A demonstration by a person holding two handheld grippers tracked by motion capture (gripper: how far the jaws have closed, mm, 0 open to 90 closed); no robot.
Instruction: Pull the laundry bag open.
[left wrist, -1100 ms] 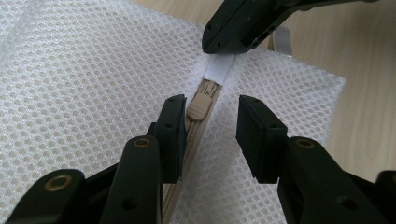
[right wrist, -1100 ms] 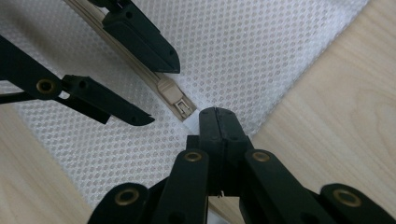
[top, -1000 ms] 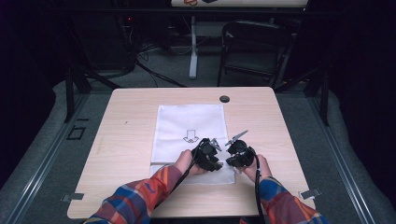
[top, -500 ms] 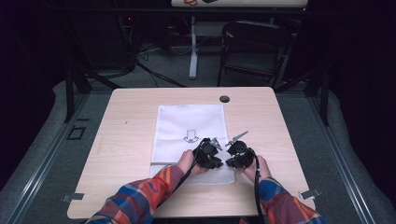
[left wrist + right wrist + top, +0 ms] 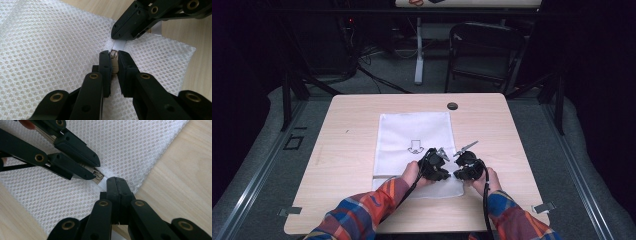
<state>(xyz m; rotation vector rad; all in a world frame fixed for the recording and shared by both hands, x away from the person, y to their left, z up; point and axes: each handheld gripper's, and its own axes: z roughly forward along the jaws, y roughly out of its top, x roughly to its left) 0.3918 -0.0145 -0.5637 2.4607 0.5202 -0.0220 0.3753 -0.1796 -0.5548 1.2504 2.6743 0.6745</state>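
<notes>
Mesh laundry bag (image 5: 414, 135) lies flat on the table (image 5: 337, 150), zipper end nearest the person. Left gripper (image 5: 112, 56), jaws just closed, pinches the zipper pull (image 5: 114, 54); right gripper (image 5: 116, 180) clamps the white zipper tape (image 5: 119, 45) beside it, likely anchoring the bag for unzipping.

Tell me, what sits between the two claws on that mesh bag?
A short stretch of white zipper tape on the mesh laundry bag, seen in the left gripper view.

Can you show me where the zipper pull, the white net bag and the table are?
zipper pull (image 5: 114, 55), left gripper view, its metal end between the left tool's jaws.
white net bag (image 5: 412, 131), high view, bare mesh near the far end.
table (image 5: 347, 150), high view, bare wood left of the bag.
</notes>
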